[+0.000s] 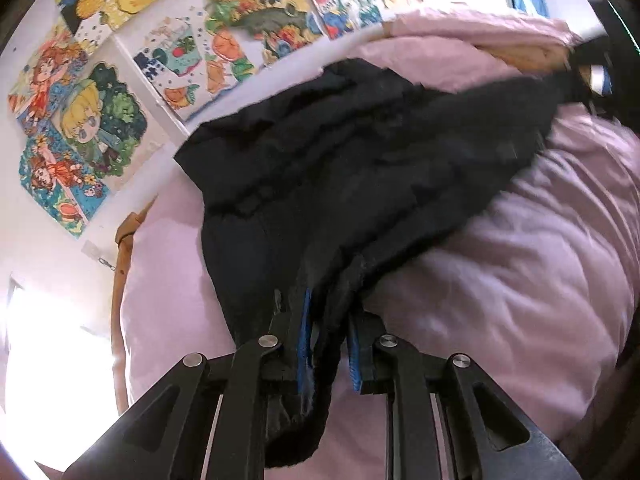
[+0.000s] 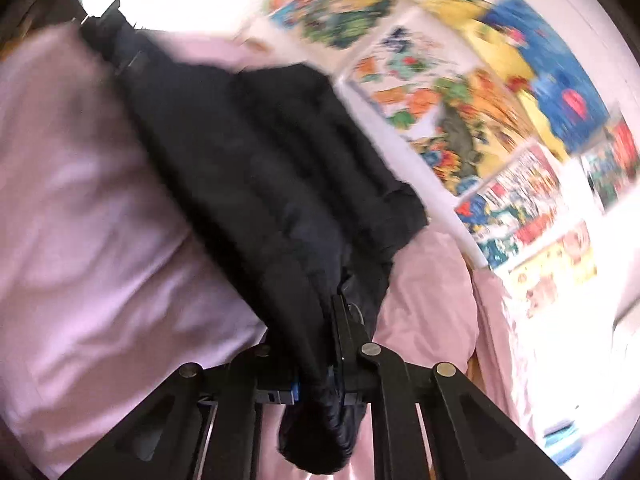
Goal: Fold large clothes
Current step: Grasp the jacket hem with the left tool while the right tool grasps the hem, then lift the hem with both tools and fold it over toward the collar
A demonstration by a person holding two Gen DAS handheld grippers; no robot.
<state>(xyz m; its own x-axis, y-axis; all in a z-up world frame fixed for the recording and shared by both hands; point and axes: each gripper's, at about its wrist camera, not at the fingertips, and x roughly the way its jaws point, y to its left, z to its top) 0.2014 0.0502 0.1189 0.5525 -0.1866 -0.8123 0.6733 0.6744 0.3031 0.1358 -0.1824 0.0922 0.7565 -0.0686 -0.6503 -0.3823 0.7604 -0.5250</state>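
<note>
A large black garment (image 1: 360,152) hangs stretched between my two grippers above a pink bed cover (image 1: 500,280). My left gripper (image 1: 328,312) is shut on one end of it, black cloth bunched between the blue pads. The right gripper (image 1: 592,76) shows at the far right edge of the left wrist view, gripping the other end. In the right wrist view the right gripper (image 2: 320,344) is shut on the garment (image 2: 260,152), which runs away to the left gripper (image 2: 104,16) at the top left. That view is motion blurred.
A white wall (image 1: 132,52) covered with colourful drawings stands beside the bed; it also shows in the right wrist view (image 2: 480,100). A tan wooden bed frame (image 1: 124,248) edges the cover. A bright window glares at the lower left.
</note>
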